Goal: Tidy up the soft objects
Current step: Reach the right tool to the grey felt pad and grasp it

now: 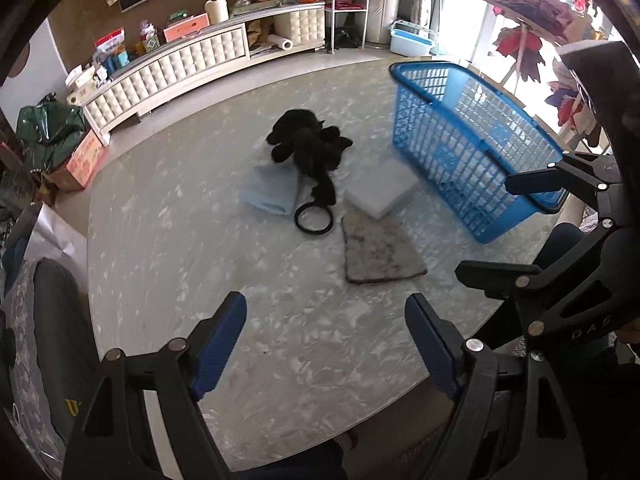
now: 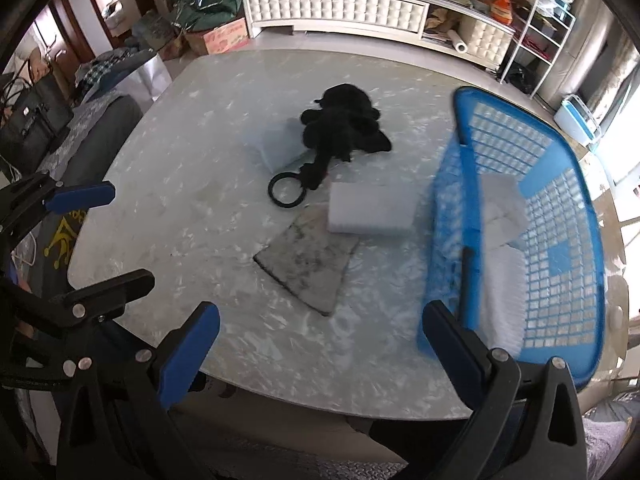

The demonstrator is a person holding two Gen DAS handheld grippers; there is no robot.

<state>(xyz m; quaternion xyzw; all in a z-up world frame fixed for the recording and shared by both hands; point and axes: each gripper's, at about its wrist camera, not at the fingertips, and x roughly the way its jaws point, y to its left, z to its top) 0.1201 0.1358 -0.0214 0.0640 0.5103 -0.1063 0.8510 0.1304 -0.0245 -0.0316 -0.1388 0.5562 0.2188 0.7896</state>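
Note:
A black plush toy (image 1: 308,142) (image 2: 344,126) lies mid-table, partly on a light blue folded cloth (image 1: 270,192) (image 2: 280,146). A black ring (image 1: 314,219) (image 2: 285,191) lies at its tail. A white foam block (image 1: 382,192) (image 2: 372,209) and a grey dirty cloth (image 1: 380,254) (image 2: 310,258) lie nearer. A blue mesh basket (image 1: 472,148) (image 2: 520,224) stands on the right with white soft items (image 2: 502,248) inside. My left gripper (image 1: 326,344) and right gripper (image 2: 320,350) are open and empty above the table's near edge.
The marble table (image 1: 200,260) (image 2: 180,160) has its near edge just below both grippers. The right gripper shows in the left wrist view (image 1: 516,232), the left gripper in the right wrist view (image 2: 104,236). A white cabinet (image 2: 336,8) and clutter stand behind.

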